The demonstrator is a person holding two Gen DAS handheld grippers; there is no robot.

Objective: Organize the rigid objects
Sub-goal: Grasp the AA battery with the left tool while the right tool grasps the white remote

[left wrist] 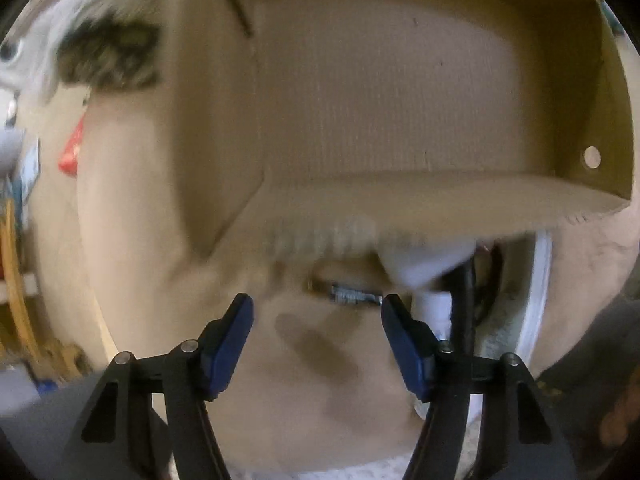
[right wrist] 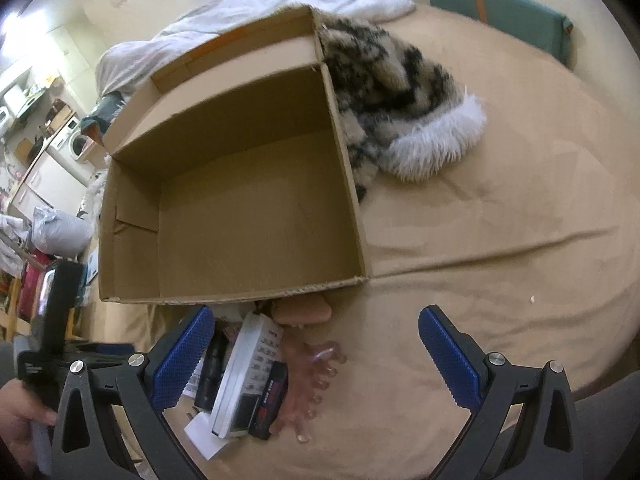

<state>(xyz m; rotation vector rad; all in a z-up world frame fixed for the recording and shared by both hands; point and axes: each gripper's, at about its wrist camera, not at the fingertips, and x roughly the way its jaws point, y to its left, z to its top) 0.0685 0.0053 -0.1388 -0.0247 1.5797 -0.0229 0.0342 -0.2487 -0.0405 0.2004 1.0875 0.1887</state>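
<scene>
While the cardboard box [right wrist: 256, 200] sits empty, nothing is packed yet. Both the left gripper [left wrist: 316, 316] and right gripper [right wrist: 316, 344] gape wide, holding nothing; the remote [right wrist: 248, 380] and clutter wait outside.

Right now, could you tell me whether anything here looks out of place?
The cardboard box holds nothing, while the remote, a black bottle and other small things lie heaped outside its near wall on the bed.
</scene>
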